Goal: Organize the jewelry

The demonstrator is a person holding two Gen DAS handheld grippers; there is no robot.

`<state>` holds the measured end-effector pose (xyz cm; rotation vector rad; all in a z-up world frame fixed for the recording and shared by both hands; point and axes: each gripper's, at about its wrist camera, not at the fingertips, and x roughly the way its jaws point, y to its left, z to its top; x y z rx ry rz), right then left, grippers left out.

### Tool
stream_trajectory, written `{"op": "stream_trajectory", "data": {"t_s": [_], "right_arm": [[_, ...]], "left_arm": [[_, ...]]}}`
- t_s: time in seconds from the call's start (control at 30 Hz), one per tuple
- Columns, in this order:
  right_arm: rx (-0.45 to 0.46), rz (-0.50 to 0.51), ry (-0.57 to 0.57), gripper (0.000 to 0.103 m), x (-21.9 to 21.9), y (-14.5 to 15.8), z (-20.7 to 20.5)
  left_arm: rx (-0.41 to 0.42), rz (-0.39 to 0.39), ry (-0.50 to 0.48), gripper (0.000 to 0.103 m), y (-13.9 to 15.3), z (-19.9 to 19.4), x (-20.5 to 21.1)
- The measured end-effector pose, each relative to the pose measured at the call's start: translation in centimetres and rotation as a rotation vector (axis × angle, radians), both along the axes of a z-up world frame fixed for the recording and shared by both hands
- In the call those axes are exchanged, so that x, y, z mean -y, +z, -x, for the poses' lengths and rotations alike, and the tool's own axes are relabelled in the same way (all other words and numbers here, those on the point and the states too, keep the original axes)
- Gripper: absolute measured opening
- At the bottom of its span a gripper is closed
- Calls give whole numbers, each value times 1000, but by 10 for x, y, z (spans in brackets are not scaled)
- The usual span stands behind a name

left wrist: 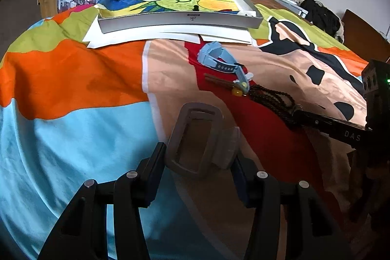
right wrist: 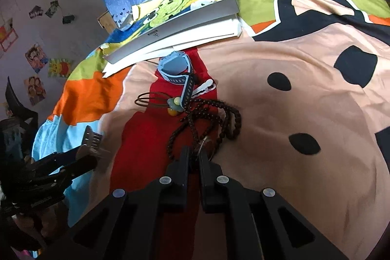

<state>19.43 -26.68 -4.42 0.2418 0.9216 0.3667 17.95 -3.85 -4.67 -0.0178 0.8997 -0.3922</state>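
My left gripper (left wrist: 197, 157) is shut on a grey hair claw clip (left wrist: 195, 135), held above the bedspread; it also shows in the right wrist view (right wrist: 90, 143). My right gripper (right wrist: 193, 157) is shut on a dark brown bead necklace (right wrist: 219, 118), whose loops lie on the red patch of the cover; the necklace also shows in the left wrist view (left wrist: 273, 96). Beyond it lie a light blue watch (left wrist: 217, 57) (right wrist: 175, 70), a brown hair tie with yellow and green beads (right wrist: 168, 102) (left wrist: 237, 89), and a white hair clip (right wrist: 207, 87).
A shallow white box (left wrist: 180, 20) (right wrist: 185, 18) lined with a cartoon dragon drawing sits on white sheets at the far side of the bed. The colourful bedspread (left wrist: 73, 79) covers everything. Blue curtains and a wardrobe stand behind.
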Motion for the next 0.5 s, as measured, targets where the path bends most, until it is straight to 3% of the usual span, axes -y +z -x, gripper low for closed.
{"op": "stream_trajectory", "data": {"t_s": [0.5], "right_arm": [[84,-9,16,4,0,22,14]], "left_arm": [[-3,18,-22,46,9,5,15]]}}
